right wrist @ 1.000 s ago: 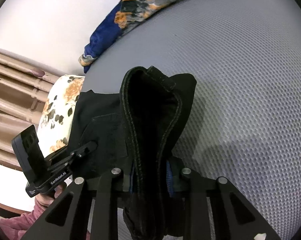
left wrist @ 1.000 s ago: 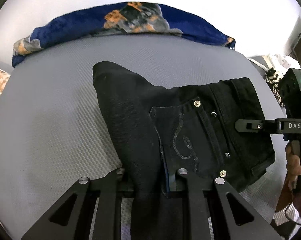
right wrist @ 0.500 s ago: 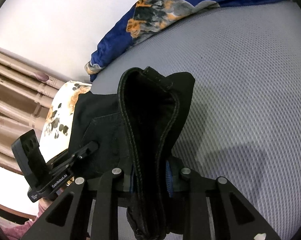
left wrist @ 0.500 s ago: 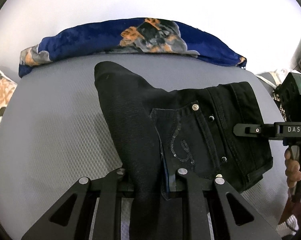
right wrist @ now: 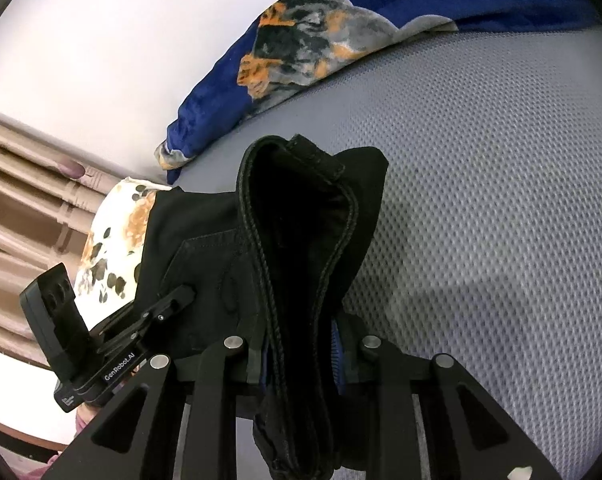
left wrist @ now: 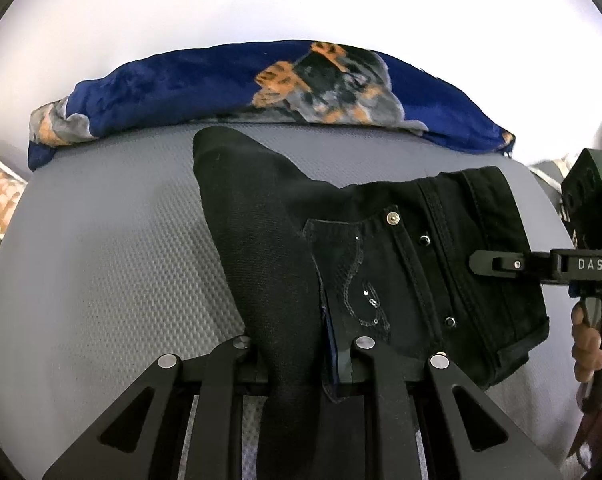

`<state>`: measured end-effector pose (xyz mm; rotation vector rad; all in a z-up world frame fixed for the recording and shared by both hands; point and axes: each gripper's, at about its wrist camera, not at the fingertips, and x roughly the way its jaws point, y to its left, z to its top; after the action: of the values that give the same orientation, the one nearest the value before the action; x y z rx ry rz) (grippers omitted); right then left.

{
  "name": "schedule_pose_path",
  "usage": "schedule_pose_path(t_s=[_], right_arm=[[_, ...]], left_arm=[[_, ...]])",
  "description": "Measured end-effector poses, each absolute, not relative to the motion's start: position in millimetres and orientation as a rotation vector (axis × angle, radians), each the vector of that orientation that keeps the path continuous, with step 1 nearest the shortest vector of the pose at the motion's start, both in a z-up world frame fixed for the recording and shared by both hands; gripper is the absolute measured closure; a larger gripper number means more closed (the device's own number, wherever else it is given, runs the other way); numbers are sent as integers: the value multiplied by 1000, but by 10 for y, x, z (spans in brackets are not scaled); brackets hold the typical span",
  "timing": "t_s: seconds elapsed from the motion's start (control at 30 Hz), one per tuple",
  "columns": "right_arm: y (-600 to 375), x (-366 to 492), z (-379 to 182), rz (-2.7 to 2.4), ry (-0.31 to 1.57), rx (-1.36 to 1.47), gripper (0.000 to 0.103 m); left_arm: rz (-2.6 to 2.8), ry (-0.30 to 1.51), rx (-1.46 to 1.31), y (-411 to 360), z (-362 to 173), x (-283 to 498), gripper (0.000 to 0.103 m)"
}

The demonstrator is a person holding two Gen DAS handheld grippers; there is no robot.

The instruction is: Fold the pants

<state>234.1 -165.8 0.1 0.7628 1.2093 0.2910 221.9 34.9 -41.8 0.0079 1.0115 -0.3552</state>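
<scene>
Black pants (left wrist: 381, 256) lie on a grey textured bed surface (left wrist: 101, 260), back pocket with sequin stitching facing up. My left gripper (left wrist: 301, 364) is shut on a fold of the pants at their near edge. My right gripper (right wrist: 301, 352) is shut on the thick waistband end (right wrist: 301, 216), which bunches up between the fingers. The right gripper also shows in the left wrist view (left wrist: 497, 262) at the waistband. The left gripper shows in the right wrist view (right wrist: 173, 300) against the fabric.
A blue blanket with an orange and grey print (left wrist: 261, 88) lies along the far edge by the white wall. A floral pillow (right wrist: 117, 240) and beige curtains (right wrist: 21, 184) are to the left. A hand (left wrist: 589, 336) holds the right gripper's handle.
Both grippers, still clamped on the pants, have moved them toward the blue blanket, which now looms nearer. The grip on the fabric is unchanged.
</scene>
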Motion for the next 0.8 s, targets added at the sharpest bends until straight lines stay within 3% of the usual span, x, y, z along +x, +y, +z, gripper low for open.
schedule_pose_path(t_s=[0.43, 0.57, 0.8], right_arm=[[-1665, 2596, -160, 236, 1227, 693, 80], [-1534, 2603, -248, 157, 1252, 507, 65], [-1556, 2570, -324, 111, 1247, 489, 54]], left_arm=[[-334, 1068, 1, 479, -819, 2517, 81], [-318, 1113, -45, 554, -968, 2581, 69], [-277, 1092, -15, 545, -960, 2549, 56]])
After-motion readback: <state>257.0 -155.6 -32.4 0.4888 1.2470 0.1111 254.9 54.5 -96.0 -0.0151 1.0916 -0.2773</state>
